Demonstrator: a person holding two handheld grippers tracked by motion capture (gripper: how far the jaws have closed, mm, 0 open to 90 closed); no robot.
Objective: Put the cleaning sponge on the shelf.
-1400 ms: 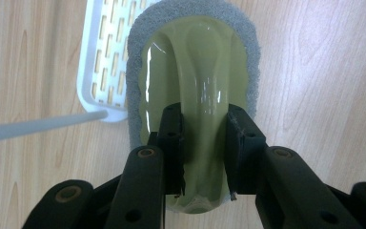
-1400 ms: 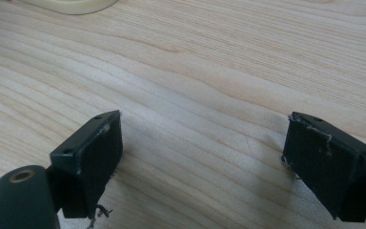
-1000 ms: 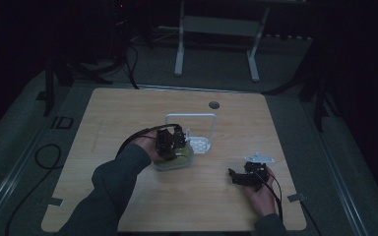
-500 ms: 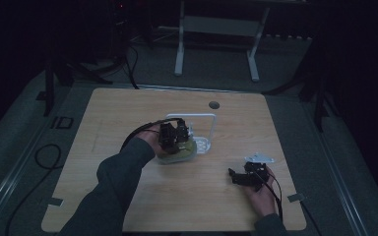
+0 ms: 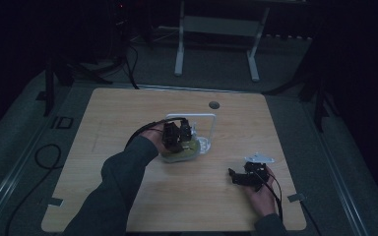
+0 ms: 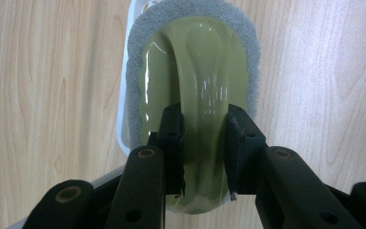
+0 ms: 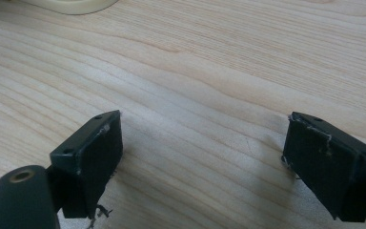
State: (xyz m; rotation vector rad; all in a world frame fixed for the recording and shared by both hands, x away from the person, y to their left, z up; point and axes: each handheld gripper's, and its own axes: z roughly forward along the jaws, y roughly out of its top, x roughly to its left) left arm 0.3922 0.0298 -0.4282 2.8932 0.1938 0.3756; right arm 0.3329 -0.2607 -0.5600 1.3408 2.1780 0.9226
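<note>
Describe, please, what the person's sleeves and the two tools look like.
Each tool is black. The left tool has two flat rectangular pads on jointed links with round brass-coloured rivets. The right tool has the same pads, their edges frayed with loose threads. A grey three-cornered plate tops it, and a black cable trails from it. The left arm wears a dark long sleeve.

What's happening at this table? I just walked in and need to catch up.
A person works with a gripper in each hand. The left gripper is clamped on the raised green handle of a sponge scrubber, which sits over a white tray mid-table. The right gripper rests open and empty on the bare table, off to the side.
</note>
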